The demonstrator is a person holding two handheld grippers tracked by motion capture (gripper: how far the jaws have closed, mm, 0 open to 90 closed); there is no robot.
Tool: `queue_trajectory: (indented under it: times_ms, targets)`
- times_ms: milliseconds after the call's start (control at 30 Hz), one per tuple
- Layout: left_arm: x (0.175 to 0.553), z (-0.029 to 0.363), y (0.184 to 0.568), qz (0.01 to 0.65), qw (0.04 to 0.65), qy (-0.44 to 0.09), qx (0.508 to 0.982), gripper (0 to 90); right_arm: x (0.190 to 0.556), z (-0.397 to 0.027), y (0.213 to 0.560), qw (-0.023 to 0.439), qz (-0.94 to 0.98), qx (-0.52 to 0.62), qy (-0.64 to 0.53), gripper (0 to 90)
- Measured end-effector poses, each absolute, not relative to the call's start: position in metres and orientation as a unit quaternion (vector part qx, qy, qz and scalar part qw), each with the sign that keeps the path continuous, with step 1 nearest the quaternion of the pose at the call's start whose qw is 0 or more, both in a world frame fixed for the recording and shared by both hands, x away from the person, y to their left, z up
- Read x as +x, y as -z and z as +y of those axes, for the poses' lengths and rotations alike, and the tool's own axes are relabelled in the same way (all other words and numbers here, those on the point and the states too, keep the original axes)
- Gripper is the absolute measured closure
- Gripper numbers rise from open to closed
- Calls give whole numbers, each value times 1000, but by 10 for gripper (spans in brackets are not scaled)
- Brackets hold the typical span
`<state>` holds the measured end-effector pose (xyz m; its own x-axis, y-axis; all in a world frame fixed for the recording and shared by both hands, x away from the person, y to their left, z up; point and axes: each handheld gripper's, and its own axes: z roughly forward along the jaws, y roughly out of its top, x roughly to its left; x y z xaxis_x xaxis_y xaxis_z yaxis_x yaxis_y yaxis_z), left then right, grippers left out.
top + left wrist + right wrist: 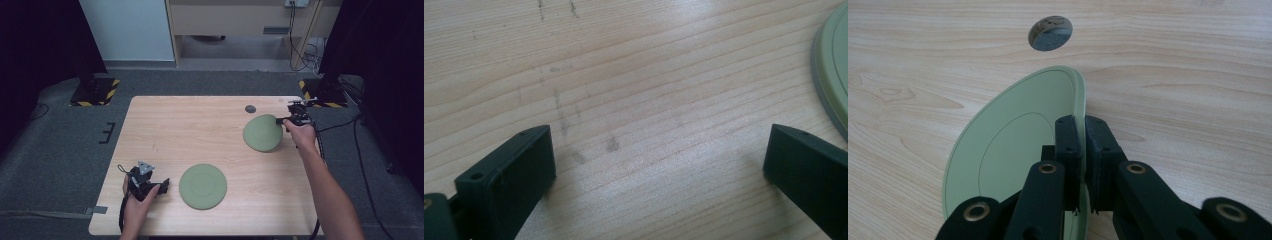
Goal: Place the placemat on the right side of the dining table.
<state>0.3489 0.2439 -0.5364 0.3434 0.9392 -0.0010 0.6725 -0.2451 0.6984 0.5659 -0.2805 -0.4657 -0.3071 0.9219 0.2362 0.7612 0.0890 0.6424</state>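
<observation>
While the right claw [286, 120] grips the rim of the far green plate [261, 132], that plate stands tilted near the right edge of the tabletop [165, 125], toward the far right corner; its lower edge seems to rest on the wood. In the right gripper view the jaws are pinched close together on the plate's thin rim [1079, 100].

Left claw [162, 185] rests low near the near left corner, jaws spread wide and holding nothing; bare wood lies between them in the left gripper view.

Second green plate [202, 186] lies flat near the near edge, just beside the left claw and well apart from the lifted one. Its rim [831, 85] shows at the right of the left gripper view.

Judgement: lift step in hand, likely to stack or gather the plates. Next move calls for clearing the lower edge off the wood, then carrying toward the flat plate while keeping the thin-rim pinch from slipping.

Small dark round disc [1050, 33] sits in the tabletop beyond the lifted plate, off the likely path. Nothing stands between the two plates.
</observation>
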Motion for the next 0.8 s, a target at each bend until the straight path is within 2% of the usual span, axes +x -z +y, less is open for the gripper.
queue_trajectory:
  times_ms: [800]
  targets:
    - [349, 244, 536, 531, 309, -216, 759, 0, 562, -305, 490, 91, 718, 589, -360, 847]
